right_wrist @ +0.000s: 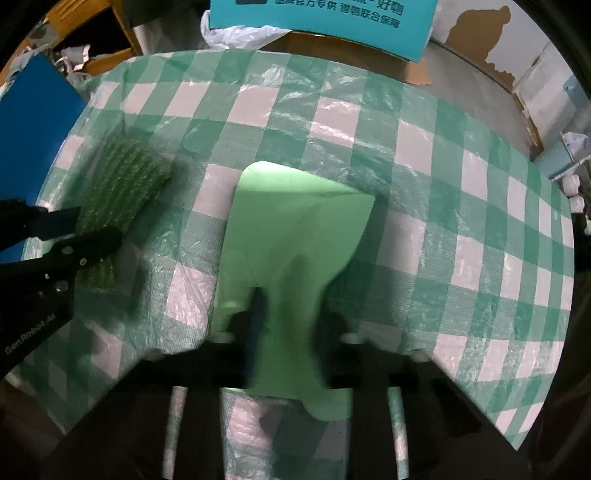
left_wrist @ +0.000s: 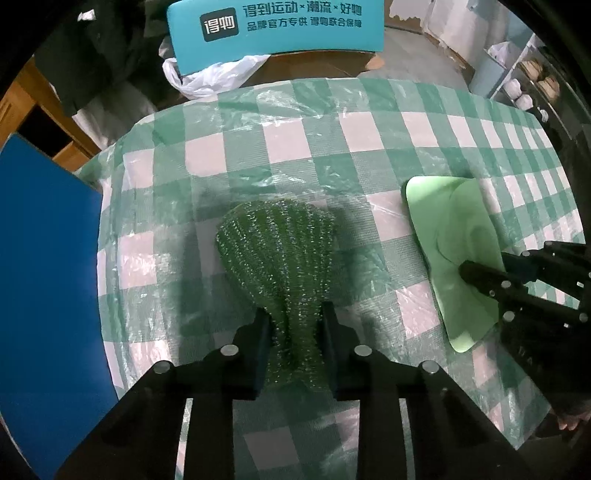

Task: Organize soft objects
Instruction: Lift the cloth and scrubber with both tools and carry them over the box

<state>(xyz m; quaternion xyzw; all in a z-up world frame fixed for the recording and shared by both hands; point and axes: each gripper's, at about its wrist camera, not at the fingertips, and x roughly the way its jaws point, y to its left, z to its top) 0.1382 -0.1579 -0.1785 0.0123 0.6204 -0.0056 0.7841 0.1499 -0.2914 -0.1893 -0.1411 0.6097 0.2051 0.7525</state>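
Observation:
My left gripper (left_wrist: 295, 317) is shut on a dark green glittery scouring pad (left_wrist: 277, 251), pinched at its near end, its wide end fanning out over the checkered tablecloth (left_wrist: 288, 140). The pad also shows in the right wrist view (right_wrist: 118, 184), with the left gripper (right_wrist: 85, 229) on it. My right gripper (right_wrist: 291, 306) is shut on a light green soft sheet (right_wrist: 295, 229), squeezed narrow between the fingers. The sheet (left_wrist: 450, 236) and the right gripper (left_wrist: 480, 275) show at the right of the left wrist view.
A blue panel (left_wrist: 44, 280) stands at the table's left edge. A teal box with printed text (left_wrist: 273, 33) and a white plastic bag (left_wrist: 214, 77) sit beyond the far edge. White shelves (left_wrist: 524, 81) stand at the far right.

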